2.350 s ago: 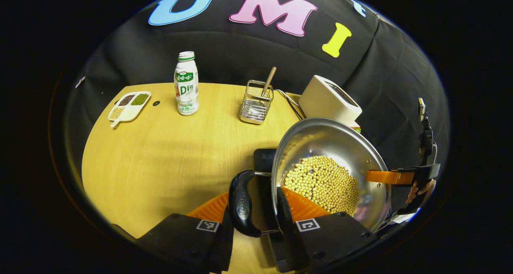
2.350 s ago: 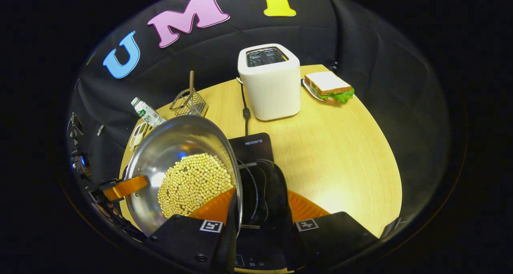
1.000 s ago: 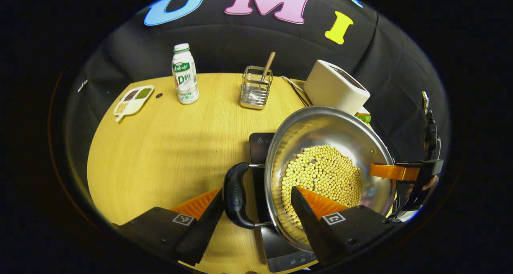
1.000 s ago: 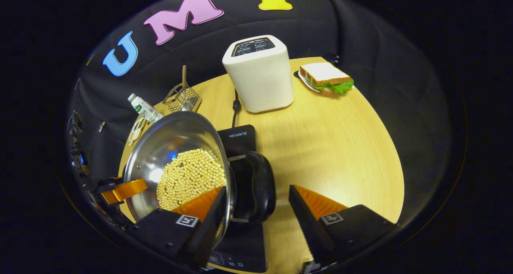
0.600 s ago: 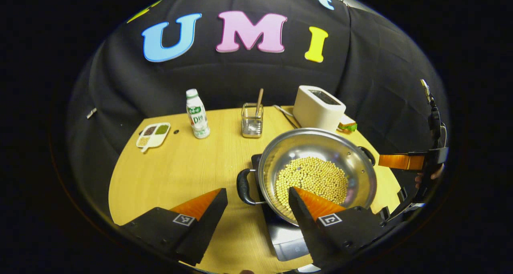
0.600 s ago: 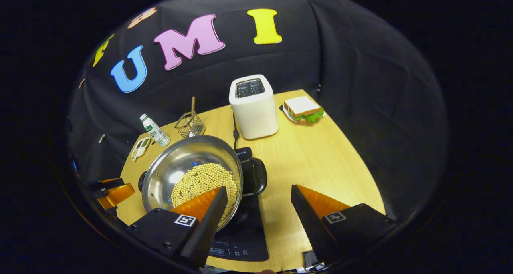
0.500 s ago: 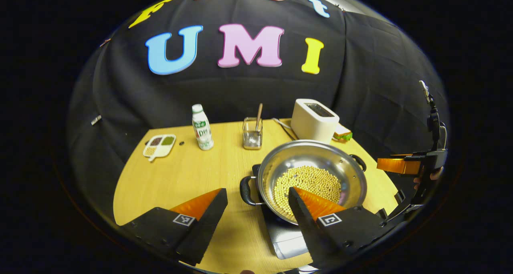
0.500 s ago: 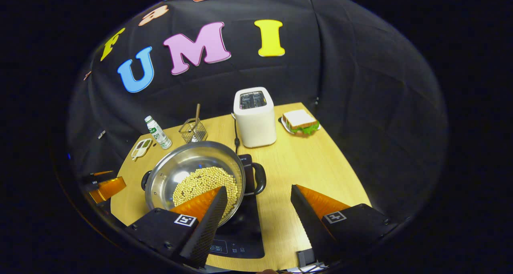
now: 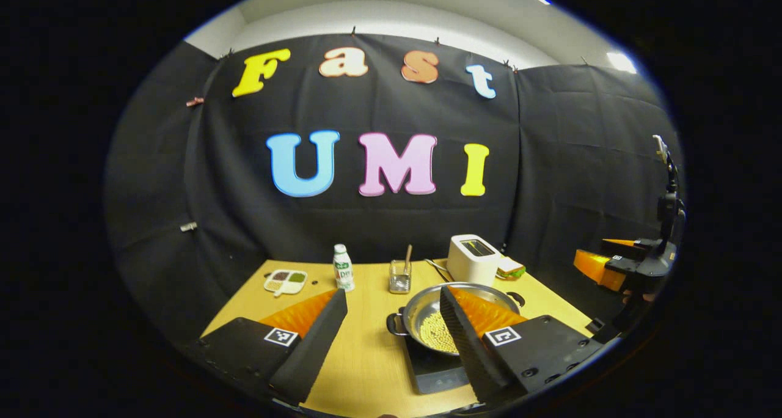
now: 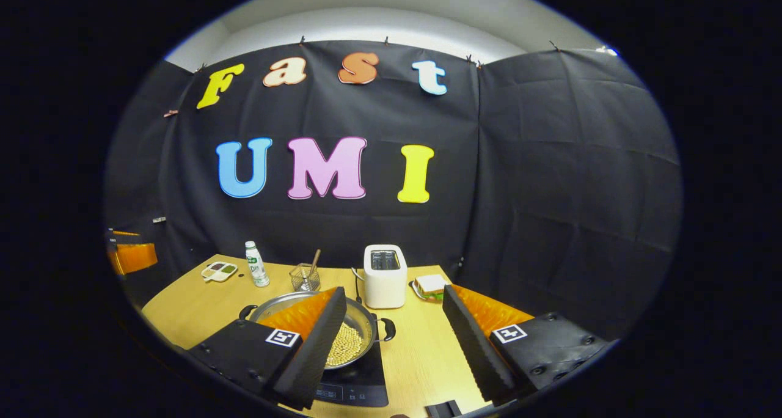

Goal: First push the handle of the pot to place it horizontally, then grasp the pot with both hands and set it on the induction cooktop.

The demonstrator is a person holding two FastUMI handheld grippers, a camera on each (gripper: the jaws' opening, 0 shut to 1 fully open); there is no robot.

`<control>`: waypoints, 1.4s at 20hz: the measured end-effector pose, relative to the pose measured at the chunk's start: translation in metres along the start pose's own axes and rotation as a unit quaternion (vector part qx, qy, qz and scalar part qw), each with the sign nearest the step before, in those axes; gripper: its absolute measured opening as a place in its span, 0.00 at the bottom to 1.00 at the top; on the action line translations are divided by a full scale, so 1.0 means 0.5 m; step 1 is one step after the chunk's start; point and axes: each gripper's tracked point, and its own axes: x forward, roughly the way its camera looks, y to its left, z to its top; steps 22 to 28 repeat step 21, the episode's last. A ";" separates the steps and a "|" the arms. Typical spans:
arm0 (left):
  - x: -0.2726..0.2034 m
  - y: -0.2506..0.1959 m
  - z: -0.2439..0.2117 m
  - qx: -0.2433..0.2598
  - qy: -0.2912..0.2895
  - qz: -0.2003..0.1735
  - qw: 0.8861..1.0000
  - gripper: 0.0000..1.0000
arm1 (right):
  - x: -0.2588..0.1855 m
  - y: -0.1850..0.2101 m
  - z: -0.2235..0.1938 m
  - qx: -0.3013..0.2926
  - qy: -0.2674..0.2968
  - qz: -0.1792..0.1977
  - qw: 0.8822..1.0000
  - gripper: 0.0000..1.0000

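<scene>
Pot (image 10: 342, 338), beans inside, seated on cooktop (image 10: 360, 386) at lower centre; left gripper (image 9: 391, 338) and right gripper (image 10: 391, 338) spread, empty, well clear; risk: off-centre pot sliding if nudged.

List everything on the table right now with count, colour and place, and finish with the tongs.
pot: 1, silver with black handles, on the cooktop, holding pale beans
induction cooktop: 1, black, near table edge
toaster: 1, white, behind the pot
sandwich: 1, white bread with green leaf, beside the toaster
wire basket: 1, metal, a wooden stick in it
bottle: 1, white with green, far side
divided dish: 1, white, far corner
table: 1, light wood
left tongs: open, above the table
right tongs: open, above the table
</scene>
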 end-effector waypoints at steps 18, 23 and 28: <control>-0.191 -0.025 -0.075 -0.045 -0.048 0.055 0.996 0.95 | -0.170 0.105 -0.052 0.076 -0.004 0.062 0.995 0.99; -0.186 -0.029 -0.087 -0.052 -0.041 0.052 0.996 0.95 | -0.161 0.128 -0.040 0.065 -0.016 0.071 0.995 0.98; -0.186 -0.029 -0.087 -0.052 -0.041 0.052 0.996 0.95 | -0.161 0.128 -0.040 0.065 -0.016 0.071 0.995 0.98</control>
